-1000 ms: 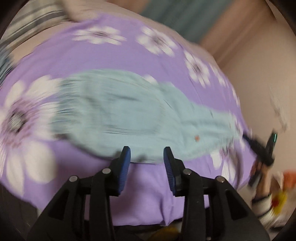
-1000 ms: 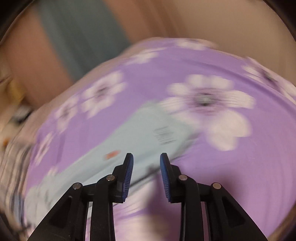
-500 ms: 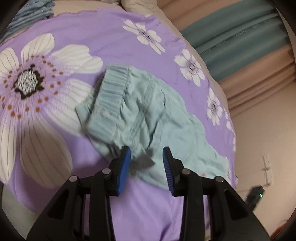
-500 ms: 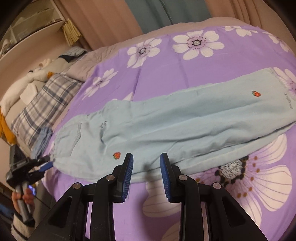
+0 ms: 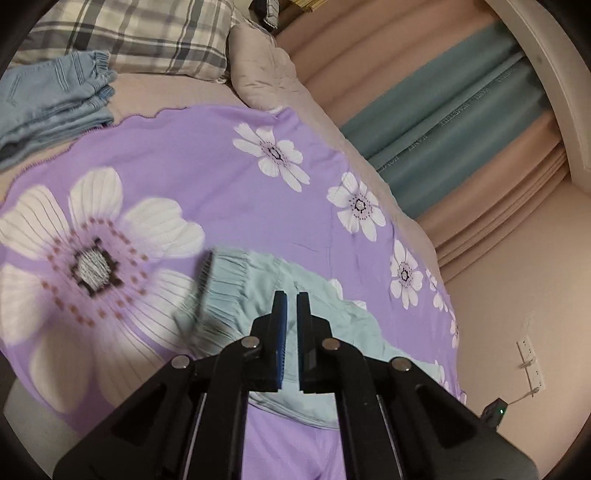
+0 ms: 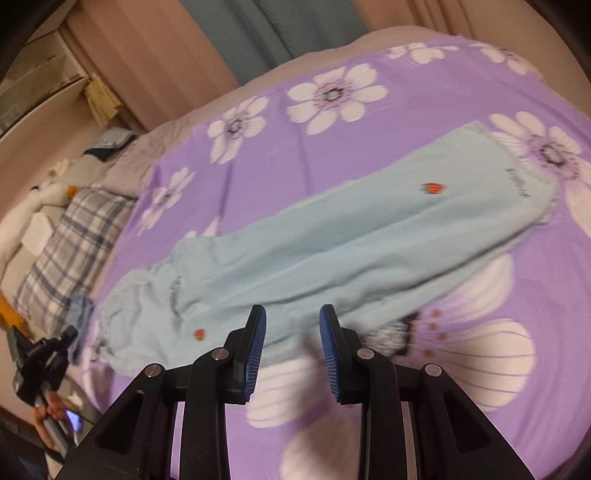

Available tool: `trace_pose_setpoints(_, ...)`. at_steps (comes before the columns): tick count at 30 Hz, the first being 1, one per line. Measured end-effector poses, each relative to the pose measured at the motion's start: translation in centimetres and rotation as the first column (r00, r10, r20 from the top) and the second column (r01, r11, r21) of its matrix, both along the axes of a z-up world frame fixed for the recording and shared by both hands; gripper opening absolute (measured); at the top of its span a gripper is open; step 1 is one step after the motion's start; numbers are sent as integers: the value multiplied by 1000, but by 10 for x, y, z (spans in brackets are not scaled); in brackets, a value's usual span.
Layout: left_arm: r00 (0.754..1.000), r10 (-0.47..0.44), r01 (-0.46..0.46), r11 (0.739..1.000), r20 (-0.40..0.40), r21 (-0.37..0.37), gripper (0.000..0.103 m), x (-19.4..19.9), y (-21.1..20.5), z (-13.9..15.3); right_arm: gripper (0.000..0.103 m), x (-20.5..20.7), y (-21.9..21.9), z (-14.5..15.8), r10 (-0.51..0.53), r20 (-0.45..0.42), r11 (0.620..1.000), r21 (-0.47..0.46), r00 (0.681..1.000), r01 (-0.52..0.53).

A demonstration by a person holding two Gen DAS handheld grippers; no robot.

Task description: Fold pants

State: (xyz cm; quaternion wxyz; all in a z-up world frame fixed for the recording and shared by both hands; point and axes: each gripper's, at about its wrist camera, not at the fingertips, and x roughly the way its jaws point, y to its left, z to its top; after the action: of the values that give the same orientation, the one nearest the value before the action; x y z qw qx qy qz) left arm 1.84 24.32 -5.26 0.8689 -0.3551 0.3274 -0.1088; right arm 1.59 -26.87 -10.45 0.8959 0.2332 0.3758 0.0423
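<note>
The left hand-held gripper is nearly closed at the waistband of the pants. The right hand-held gripper is wide over the leg edge.

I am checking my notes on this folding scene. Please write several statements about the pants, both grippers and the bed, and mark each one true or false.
1. The left gripper is nearly closed on the light blue pants near the waistband. True.
2. The right gripper grips a pant leg. False: its jaws are open, and it holds nothing.
3. The pants lie on a purple flowered sheet. True.
4. The pants are plain. False: small red strawberry patches show.
5. Folded jeans lie near the plaid pillow. True.
</note>
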Motion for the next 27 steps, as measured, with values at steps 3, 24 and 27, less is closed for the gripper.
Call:
trace_pose_setpoints(3, 991, -64, 65, 998, -113, 1, 12, 1, -4, -21, 30, 14, 13, -4, 28, -15, 1000, -11, 999, -29)
trace_pose_setpoints(24, 960, -149, 76, 954, -238, -291, 51, 10, -28, -86, 48, 17, 50, -22, 149, -69, 989, 0, 986, -149)
trace_pose_setpoints(27, 966, -133, 66, 957, -224, -282, 31, 15, -26, -81, 48, 19, 53, -23, 154, -74, 988, -6, 985, -155)
